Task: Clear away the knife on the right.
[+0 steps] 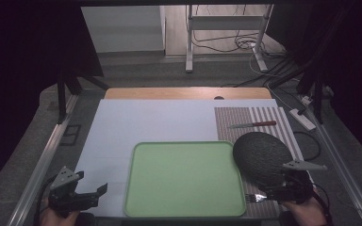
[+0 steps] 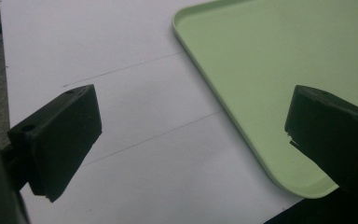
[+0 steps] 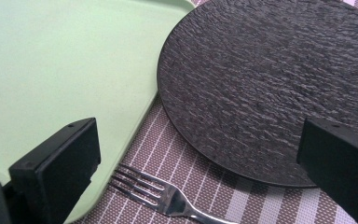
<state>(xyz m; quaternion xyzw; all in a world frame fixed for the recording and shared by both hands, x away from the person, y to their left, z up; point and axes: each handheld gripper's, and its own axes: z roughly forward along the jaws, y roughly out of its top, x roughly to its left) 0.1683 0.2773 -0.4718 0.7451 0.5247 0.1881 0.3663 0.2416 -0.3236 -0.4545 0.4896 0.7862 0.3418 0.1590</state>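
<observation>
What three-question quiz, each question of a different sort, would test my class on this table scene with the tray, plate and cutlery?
1. True or false: the green tray holds nothing.
2. What lies beyond the dark plate on the striped mat? A spoon, B knife, C cup.
3. Fill in: a ____ lies near the right claw.

Key: 1 true; 2 B; 3 fork.

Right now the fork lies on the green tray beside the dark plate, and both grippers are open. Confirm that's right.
One detail is wrong: the fork lies on the striped placemat, not on the green tray. The right gripper view shows it just off the tray's edge, beside the dark plate. The rest stands: the left gripper and right gripper are both open.
</observation>
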